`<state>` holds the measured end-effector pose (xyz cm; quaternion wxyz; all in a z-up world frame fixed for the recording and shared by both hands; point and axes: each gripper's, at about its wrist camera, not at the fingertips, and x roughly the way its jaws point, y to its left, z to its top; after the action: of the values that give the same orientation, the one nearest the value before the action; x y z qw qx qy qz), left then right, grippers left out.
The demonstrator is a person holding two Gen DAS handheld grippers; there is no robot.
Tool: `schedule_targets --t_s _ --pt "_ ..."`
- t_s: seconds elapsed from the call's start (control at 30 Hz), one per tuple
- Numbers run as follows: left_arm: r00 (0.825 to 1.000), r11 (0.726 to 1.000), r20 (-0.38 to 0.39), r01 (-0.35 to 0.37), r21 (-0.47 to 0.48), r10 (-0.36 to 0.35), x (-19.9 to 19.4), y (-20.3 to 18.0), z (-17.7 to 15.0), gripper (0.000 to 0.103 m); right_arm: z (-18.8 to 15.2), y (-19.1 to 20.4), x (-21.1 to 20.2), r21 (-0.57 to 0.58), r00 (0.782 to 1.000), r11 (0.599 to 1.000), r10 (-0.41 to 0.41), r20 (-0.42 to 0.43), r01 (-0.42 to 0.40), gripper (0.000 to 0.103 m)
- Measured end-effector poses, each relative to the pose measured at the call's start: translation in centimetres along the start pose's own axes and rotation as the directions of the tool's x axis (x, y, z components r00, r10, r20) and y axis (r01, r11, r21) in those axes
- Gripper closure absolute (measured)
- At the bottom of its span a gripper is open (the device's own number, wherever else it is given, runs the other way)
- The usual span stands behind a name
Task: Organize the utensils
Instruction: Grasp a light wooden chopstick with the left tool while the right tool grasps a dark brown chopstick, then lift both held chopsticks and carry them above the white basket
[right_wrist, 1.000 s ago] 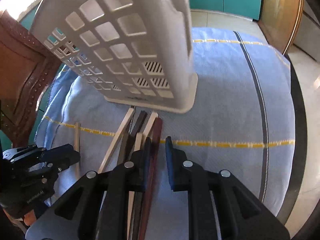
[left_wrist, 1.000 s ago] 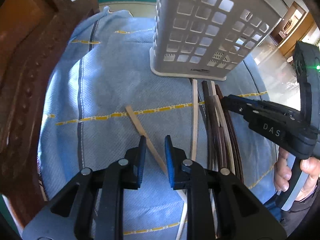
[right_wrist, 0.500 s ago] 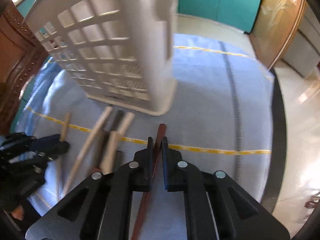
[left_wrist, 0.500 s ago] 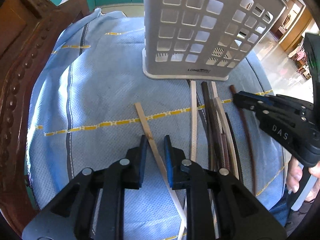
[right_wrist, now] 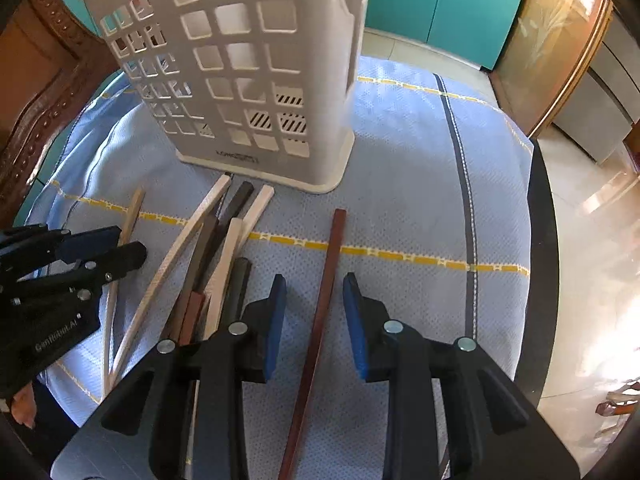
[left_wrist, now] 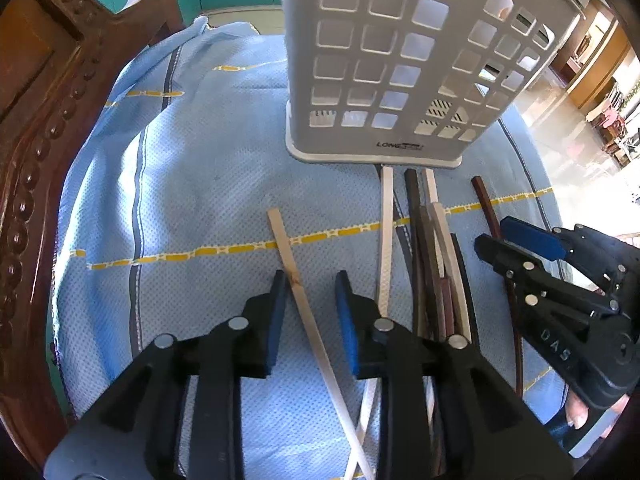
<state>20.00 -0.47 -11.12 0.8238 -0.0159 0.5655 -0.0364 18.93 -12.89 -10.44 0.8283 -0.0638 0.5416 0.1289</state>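
A white lattice utensil basket [left_wrist: 400,60] [right_wrist: 248,60] stands upright on the blue cloth. In front of it lies a pile of pale and dark chopsticks [left_wrist: 432,260] [right_wrist: 216,248]. One pale chopstick [left_wrist: 286,248] [right_wrist: 134,208] lies apart on the left, between the jaws of my left gripper [left_wrist: 310,280] [right_wrist: 130,240]. These jaws are opening, and the stick lies close to the left pad. A red-brown chopstick [right_wrist: 330,264] [left_wrist: 486,204] lies apart on the right, between the jaws of my right gripper [right_wrist: 315,280] [left_wrist: 492,232]. Those jaws are opening too, with a gap on both sides of the stick.
The blue cloth [left_wrist: 200,200] with yellow and grey stripes covers a dark round table [right_wrist: 540,240]. A carved wooden chair back [left_wrist: 32,140] rises at the left. Shiny floor and teal cabinet doors [right_wrist: 440,0] lie beyond the table.
The right gripper shut on the red-brown chopstick, carried it right, away from the pile, then opened its jaws around it. The left gripper's jaws have widened around the pale chopstick.
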Motion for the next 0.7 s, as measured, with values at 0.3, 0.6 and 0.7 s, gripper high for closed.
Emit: schedule_targets --t_s 0.3,0.6,0.7 --pt "0.997 1.0 0.081 -0.01 -0.006 0.01 -1.3 -0.9 0.4 0.096 0.4 -2.4 -3.3 0.039 0.986 0.996 0.07 0.15 -0.077 0.096" --pt "0.902 1.0 0.432 0.005 0.022 -0.014 -12.7 -1.5 -0.7 0.096 -0.9 -4.5 -15.3 0.035 0.844 0.988 0.112 0.525 -0.153 0.096" --pt "0.862 1.0 0.507 0.017 0.026 -0.028 -16.6 -1.3 -1.5 0.096 -1.6 -5.4 -19.2 0.035 0.787 0.981 0.132 0.603 -0.192 0.096"
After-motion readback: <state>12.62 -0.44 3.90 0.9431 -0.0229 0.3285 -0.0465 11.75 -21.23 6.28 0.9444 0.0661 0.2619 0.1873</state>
